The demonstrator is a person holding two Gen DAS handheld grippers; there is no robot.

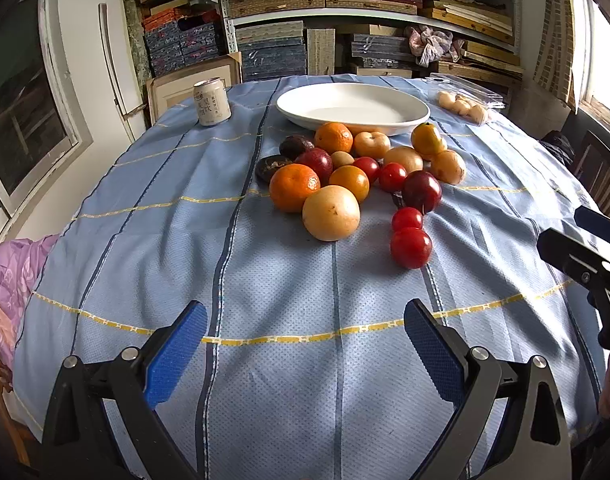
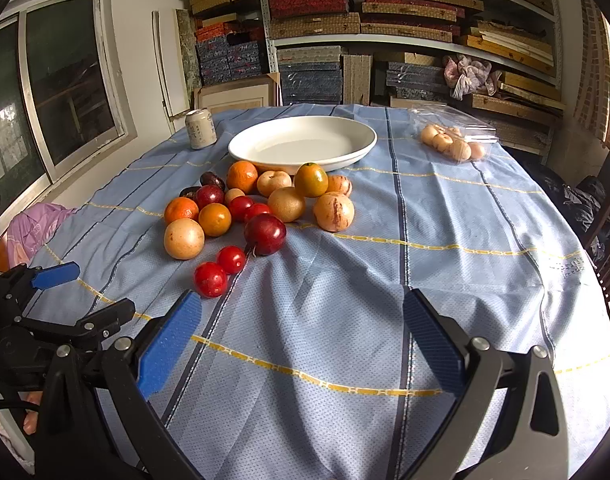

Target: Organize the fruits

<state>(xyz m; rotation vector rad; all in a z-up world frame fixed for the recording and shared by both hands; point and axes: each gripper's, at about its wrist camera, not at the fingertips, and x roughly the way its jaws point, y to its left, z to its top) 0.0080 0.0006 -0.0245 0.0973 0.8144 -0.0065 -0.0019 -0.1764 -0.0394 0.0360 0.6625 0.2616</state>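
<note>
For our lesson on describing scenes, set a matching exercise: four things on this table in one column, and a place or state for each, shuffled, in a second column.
Things
1. white plate
2. drink can
3. clear plastic pack of pale fruits
4. left hand-held gripper

Places or states
A. far right of the cloth
B. open, holding nothing
C. far left of the cloth, upright
D. empty, just behind the fruit pile

Pairs: 1-D, 2-C, 3-A, 4-B

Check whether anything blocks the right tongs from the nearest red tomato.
Nothing visible does. The right tongs are open above bare blue cloth, and the nearest small red tomato lies ahead to their left, at the near edge of the fruit pile, nothing between them.
</note>
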